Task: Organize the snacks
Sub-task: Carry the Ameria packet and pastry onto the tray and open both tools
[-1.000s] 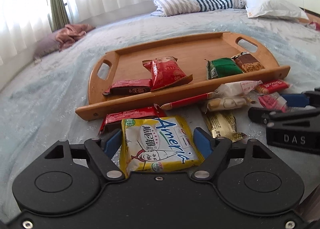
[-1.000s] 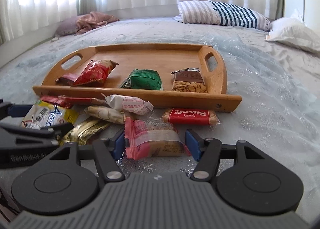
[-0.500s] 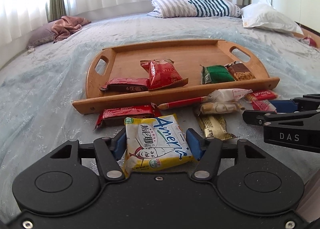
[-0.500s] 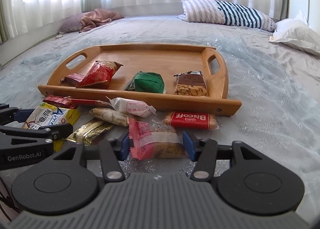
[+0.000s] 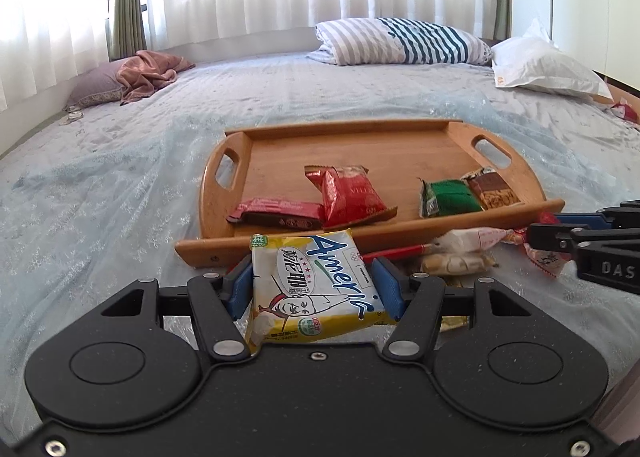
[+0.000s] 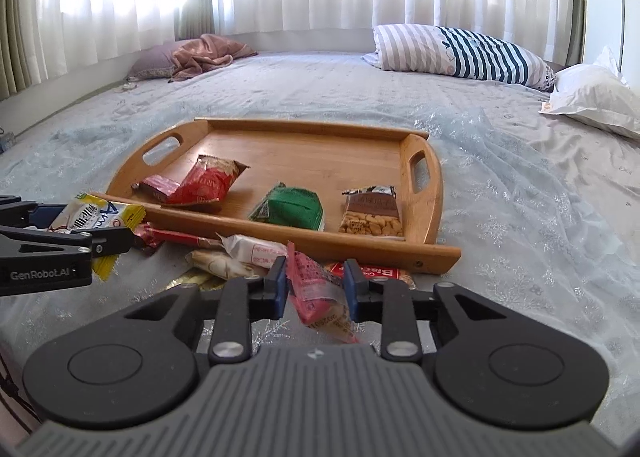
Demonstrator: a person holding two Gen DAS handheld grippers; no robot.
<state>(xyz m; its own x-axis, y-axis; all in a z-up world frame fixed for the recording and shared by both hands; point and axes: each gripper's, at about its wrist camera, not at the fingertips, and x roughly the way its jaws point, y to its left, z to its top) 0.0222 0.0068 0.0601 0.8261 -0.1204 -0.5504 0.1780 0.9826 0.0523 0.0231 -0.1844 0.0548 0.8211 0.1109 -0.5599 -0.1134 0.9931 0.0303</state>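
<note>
Both held packets, yellow packet [image 5: 316, 289] and pink packet [image 6: 318, 293], have risen off the bedspread [image 5: 120, 193].

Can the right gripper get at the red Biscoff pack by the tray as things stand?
Probably not yet: the right gripper is already shut on the pink packet, which hangs in front of the Biscoff pack.

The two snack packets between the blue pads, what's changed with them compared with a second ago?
Both were gripped and lifted. The left hand-held gripper closed on the yellow packet and raised it off the bedspread. The right hand-held gripper squeezed the pink packet, which now hangs tilted and crumpled. The wooden tray, its four snacks and the loose snacks in front stayed put.
</note>
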